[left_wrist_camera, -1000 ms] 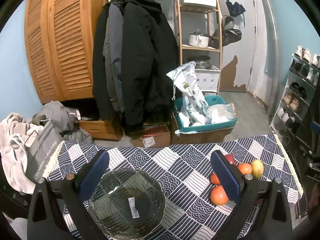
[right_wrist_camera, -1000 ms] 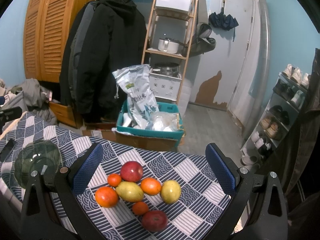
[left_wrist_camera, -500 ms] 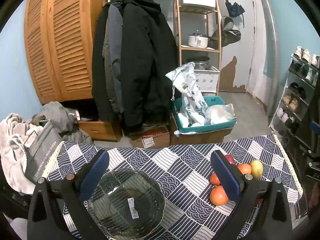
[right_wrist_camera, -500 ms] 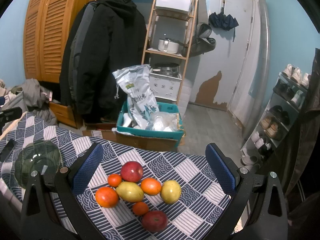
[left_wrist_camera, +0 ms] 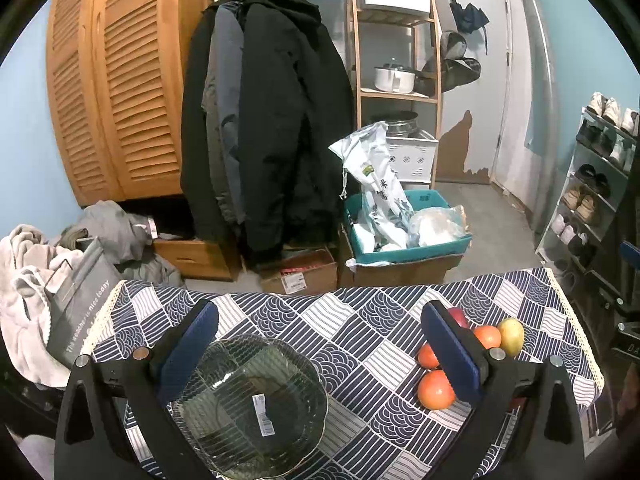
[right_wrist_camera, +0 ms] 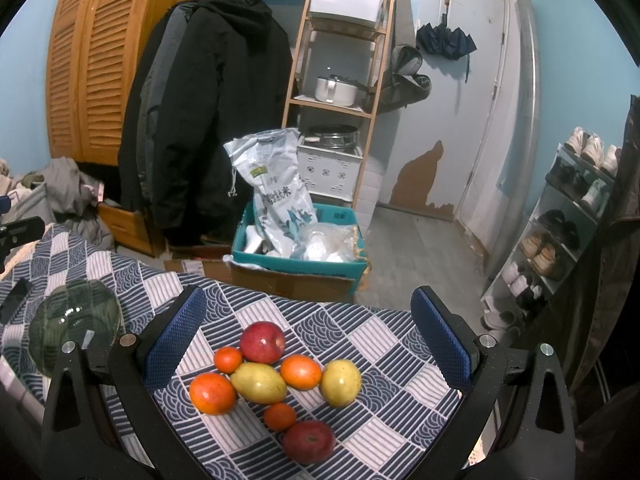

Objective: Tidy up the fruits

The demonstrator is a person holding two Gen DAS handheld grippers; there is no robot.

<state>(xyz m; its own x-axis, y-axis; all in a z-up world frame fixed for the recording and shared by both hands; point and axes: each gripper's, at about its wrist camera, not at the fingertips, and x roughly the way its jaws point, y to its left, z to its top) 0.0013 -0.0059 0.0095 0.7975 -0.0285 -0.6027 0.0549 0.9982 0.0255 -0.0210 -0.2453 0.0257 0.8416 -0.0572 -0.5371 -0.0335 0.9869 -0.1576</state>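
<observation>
Right wrist: fingers (right_wrist_camera: 172, 340) wide, empty.

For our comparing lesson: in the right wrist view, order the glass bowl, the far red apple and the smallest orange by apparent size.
1. Glass bowl
2. Far red apple
3. Smallest orange, though nearness may skew this.

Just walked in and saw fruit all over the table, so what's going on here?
A person holds two grippers over a blue-and-white patterned tablecloth. The right gripper is open above a cluster of red apples, oranges and yellow-green mangoes. The left gripper is open over an empty clear glass bowl. No fruit has been picked up yet.
</observation>
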